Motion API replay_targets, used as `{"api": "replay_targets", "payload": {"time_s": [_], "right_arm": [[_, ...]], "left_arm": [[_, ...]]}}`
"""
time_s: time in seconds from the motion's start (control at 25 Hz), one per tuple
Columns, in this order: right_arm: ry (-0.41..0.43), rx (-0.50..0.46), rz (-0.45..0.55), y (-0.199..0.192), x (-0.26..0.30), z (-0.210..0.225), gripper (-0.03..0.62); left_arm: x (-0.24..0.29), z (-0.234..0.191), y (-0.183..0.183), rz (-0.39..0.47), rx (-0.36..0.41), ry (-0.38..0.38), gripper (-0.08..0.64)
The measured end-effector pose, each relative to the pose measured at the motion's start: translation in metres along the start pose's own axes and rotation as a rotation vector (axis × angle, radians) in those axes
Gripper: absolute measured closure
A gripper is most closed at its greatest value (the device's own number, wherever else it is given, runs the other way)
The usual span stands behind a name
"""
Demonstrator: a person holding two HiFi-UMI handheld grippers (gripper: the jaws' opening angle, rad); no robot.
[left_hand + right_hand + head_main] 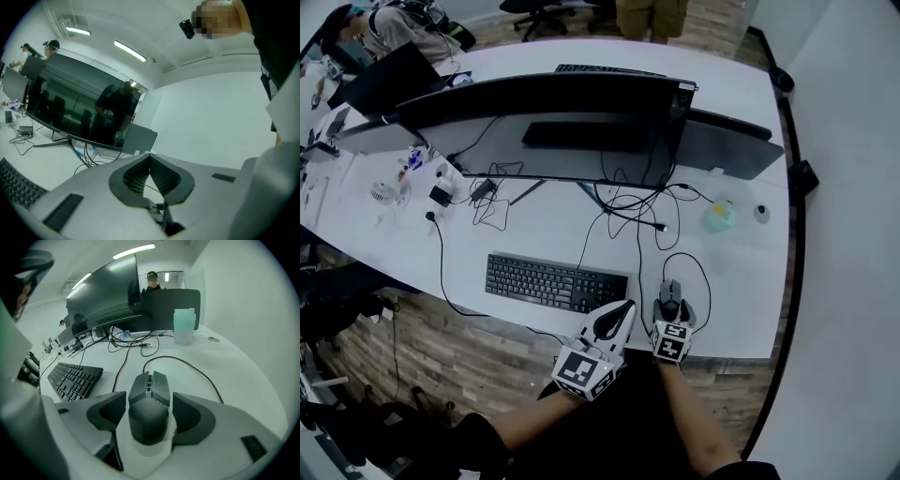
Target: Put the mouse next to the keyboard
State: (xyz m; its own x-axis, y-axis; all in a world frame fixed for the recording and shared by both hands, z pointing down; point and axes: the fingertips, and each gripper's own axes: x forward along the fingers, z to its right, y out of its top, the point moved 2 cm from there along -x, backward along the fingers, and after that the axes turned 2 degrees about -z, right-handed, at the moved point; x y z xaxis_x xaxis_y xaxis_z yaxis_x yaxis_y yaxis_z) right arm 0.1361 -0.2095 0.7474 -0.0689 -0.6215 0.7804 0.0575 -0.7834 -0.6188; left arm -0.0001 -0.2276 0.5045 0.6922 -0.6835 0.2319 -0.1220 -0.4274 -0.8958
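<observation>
A dark wired mouse [149, 401] rests on the white desk [741, 281], just right of the black keyboard [553, 282]. My right gripper [149, 414] straddles the mouse, one pad close on each side. A thin pale strip shows between each pad and the mouse, so it reads as open around it. In the head view the mouse [670, 298] sits just ahead of the right gripper [672, 323], near the desk's front edge. My left gripper [623, 309] hovers at the keyboard's right end, tilted upward. Its fingertips [150, 157] meet with nothing between them.
The mouse cable [705, 272] loops to the right and runs back toward tangled cables [628, 211] under a wide curved monitor [544, 112]. A pale cup [720, 217] stands at the right. The keyboard [75, 378] lies to the mouse's left. People stand beyond the desk.
</observation>
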Motion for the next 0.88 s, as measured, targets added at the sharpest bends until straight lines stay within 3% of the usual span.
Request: {"api": "replay_targets", "payload": {"time_s": [0.36,0.64,0.88], "right_arm": [[0.015,-0.016,0.024,0.003,-0.045,-0.018,0.281],[0.023,0.000,0.138,0.018,-0.112,-0.029,0.282],[0.059,-0.017,0.192,0.023,-0.163,-0.042,0.282]], "left_arm": [[-0.035,0.005,0.000,0.051,-0.010,-0.037,0.557],[-0.063,0.020,0.001,0.067,-0.023,-0.115,0.557],[-0.080,0.027,-0.002,0.077,-0.037,-0.097,0.557]]}}
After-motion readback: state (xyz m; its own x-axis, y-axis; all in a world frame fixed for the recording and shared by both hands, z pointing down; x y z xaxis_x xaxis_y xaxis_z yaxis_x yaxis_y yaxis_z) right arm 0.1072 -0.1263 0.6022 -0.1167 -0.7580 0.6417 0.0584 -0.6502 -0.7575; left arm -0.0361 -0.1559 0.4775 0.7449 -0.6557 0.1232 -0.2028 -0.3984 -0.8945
